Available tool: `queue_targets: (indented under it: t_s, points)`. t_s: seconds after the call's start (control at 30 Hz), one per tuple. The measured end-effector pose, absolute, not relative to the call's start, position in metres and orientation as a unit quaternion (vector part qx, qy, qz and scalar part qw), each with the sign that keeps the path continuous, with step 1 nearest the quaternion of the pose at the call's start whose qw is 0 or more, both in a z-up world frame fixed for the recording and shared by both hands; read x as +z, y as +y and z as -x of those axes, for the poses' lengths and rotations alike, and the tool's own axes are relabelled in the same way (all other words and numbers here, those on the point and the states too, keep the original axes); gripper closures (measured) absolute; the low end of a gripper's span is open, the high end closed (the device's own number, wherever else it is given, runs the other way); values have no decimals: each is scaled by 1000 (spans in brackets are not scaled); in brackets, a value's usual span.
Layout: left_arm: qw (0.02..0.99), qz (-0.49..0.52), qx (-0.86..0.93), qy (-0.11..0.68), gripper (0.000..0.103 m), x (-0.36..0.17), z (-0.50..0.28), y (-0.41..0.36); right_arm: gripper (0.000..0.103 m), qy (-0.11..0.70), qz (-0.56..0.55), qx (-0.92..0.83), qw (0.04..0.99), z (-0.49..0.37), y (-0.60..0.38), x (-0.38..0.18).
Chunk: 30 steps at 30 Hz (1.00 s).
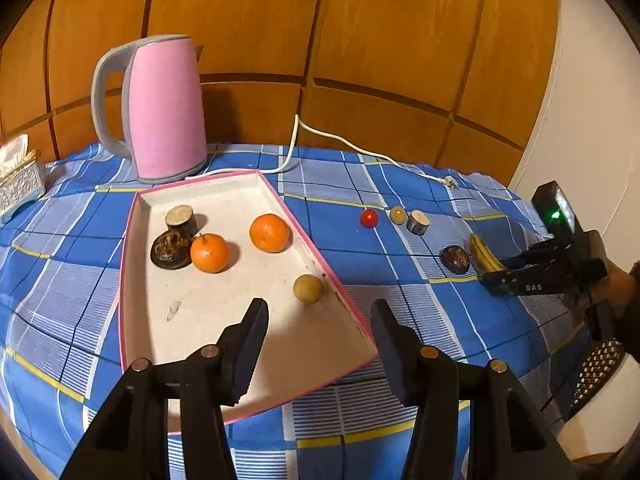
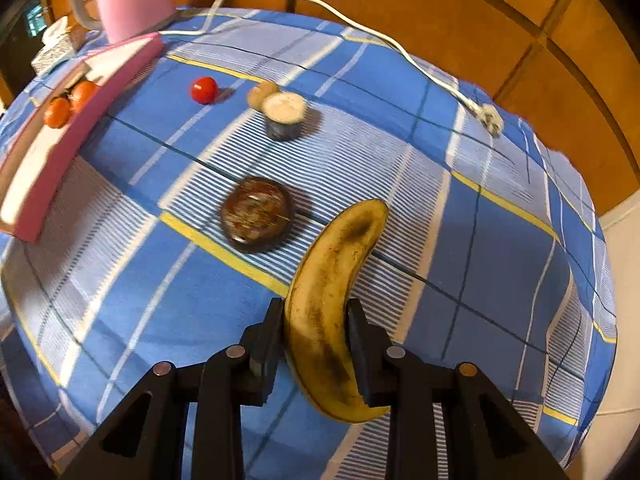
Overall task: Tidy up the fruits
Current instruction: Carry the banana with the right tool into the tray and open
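My right gripper (image 2: pixel 314 312) is shut on a spotted yellow banana (image 2: pixel 332 300), seen also in the left wrist view (image 1: pixel 484 254). On the cloth beyond lie a dark round fruit (image 2: pixel 256 220), a cut stem piece (image 2: pixel 284 116), a small tan fruit (image 2: pixel 260 92) and a red tomato (image 2: pixel 204 90). My left gripper (image 1: pixel 320 320) is open and empty over the near corner of the pink-rimmed white tray (image 1: pixel 132 280). The tray holds two oranges (image 1: pixel 270 233), a tan fruit (image 1: pixel 308 289), a dark fruit (image 1: pixel 170 250) and a stem piece (image 1: pixel 182 220).
A pink kettle (image 1: pixel 164 108) stands behind the tray, its white cord and plug (image 1: pixel 450 182) trailing across the blue checked cloth (image 1: pixel 60 280). A tissue box (image 1: pixel 20 184) sits at the far left. Wooden panels back the table.
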<state>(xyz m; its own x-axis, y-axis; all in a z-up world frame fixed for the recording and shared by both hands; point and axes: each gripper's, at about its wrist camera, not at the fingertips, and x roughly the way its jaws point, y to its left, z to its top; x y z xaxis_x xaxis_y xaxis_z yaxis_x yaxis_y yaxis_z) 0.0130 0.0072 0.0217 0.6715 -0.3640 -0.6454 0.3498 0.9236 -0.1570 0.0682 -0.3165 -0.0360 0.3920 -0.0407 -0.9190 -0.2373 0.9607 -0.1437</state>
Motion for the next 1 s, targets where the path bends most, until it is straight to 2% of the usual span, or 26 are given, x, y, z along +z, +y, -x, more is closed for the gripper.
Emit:
queue_targets:
  t_s: [0.23, 0.53, 0.77, 1.0]
  points:
    - [920, 29, -178, 348, 49, 25, -18, 32, 72, 501, 126, 143, 844, -61, -275, 1]
    - [934, 60, -123, 330, 49, 34, -26, 75, 72, 454, 133, 300, 828, -82, -148, 36]
    - [935, 81, -96, 332, 49, 32, -31, 95, 72, 471, 127, 344, 803, -97, -74, 14]
    - [934, 97, -82, 334, 49, 31, -33, 103, 71, 492, 115, 337, 794, -107, -50, -7]
